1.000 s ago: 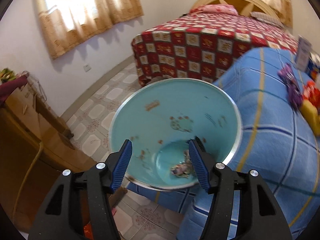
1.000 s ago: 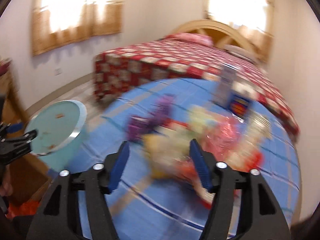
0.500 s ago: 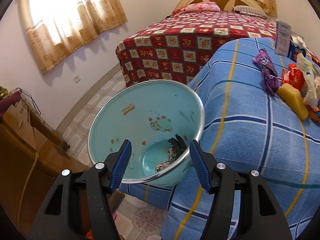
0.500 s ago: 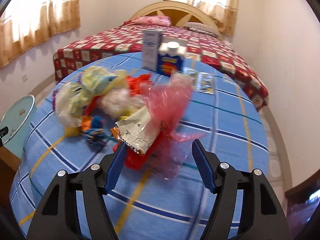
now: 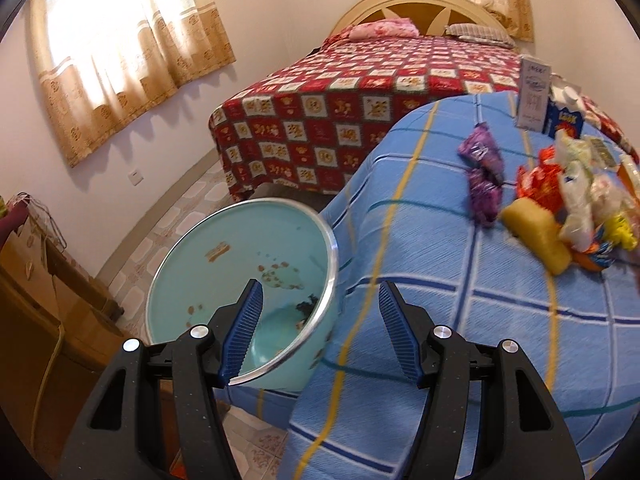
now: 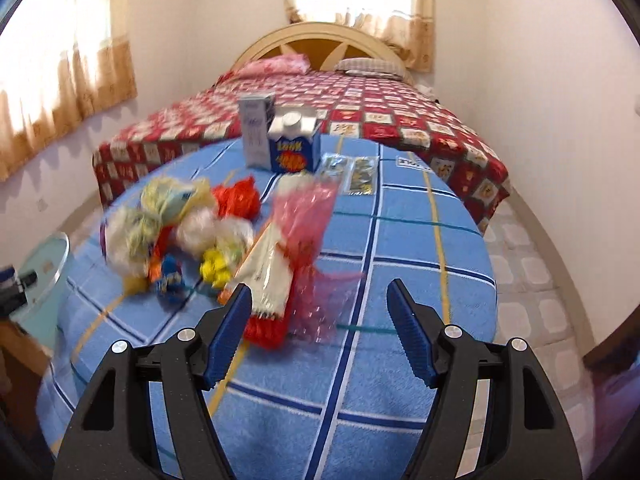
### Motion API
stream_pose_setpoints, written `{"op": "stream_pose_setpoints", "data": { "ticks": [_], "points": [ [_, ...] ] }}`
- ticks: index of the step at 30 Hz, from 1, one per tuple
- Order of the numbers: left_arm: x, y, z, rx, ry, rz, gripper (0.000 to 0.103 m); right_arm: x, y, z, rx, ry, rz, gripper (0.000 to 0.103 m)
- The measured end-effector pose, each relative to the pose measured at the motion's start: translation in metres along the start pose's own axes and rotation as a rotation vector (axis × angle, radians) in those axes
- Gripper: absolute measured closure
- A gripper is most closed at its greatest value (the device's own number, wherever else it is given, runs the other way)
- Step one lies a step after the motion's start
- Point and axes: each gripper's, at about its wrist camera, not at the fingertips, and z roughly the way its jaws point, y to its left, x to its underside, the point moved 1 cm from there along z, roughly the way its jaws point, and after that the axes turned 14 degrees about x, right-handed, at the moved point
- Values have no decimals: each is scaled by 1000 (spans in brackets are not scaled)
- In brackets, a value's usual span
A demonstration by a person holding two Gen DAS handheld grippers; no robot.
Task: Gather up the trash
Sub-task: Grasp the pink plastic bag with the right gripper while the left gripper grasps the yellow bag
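Note:
A teal bin (image 5: pixel 240 280) with a few scraps at its bottom stands on the floor beside a bed with a blue checked cover (image 5: pixel 440 320). My left gripper (image 5: pixel 319 286) hangs open over the bin's right rim and the cover's edge, holding nothing. A trash pile lies on the cover: purple wrappers (image 5: pixel 482 168), a yellow packet (image 5: pixel 536 236), a pink plastic bag (image 6: pixel 308 232) and a white and red wrapper (image 6: pixel 268 276). My right gripper (image 6: pixel 319 286) is open just short of the pink bag, with nothing between its pads. The bin (image 6: pixel 44 276) shows at the far left.
Two upright cartons (image 6: pixel 280 136) and flat sachets (image 6: pixel 352 168) stand behind the pile. A bed with a red checked cover (image 5: pixel 360 92) lies beyond. Wooden furniture (image 5: pixel 48 320) stands left of the bin on a tiled floor (image 6: pixel 528 264).
The left gripper has slid right, from over the bin's middle to its right rim. The right gripper has swung right across the pile to the pink bag. Both stay open.

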Motion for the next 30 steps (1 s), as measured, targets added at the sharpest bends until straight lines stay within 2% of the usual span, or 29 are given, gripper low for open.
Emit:
{"op": "stream_pose_setpoints", "data": {
  "ticks": [2,5,7,11,12,14,20,25,30],
  "points": [
    [-3,-9,-3,2,-18,14,43,1,-4,11,-3,39,22,45],
    [-8,-21,-4,16,-29,22,43,6,-6,25,-15,88,29,52],
    [-10,-27,-3,27,-28,25,43,11,-6,33,-58,119,44,53],
    [-14,-42,-4,53,-30,34,43,14,11,51,-91,140,12,55],
    [-15,-46,-5,60,-35,39,43,13,11,56,-99,146,20,58],
    [-18,-53,-8,78,-47,45,43,12,14,60,-121,150,21,82],
    [-27,-77,-11,119,-69,68,43,6,4,39,-142,85,22,88],
    [-34,-107,-10,153,-79,100,43,0,-19,30,-84,39,47,88],
    [-42,-131,1,195,-65,107,43,3,-34,40,-56,52,57,88]
  ]
}}
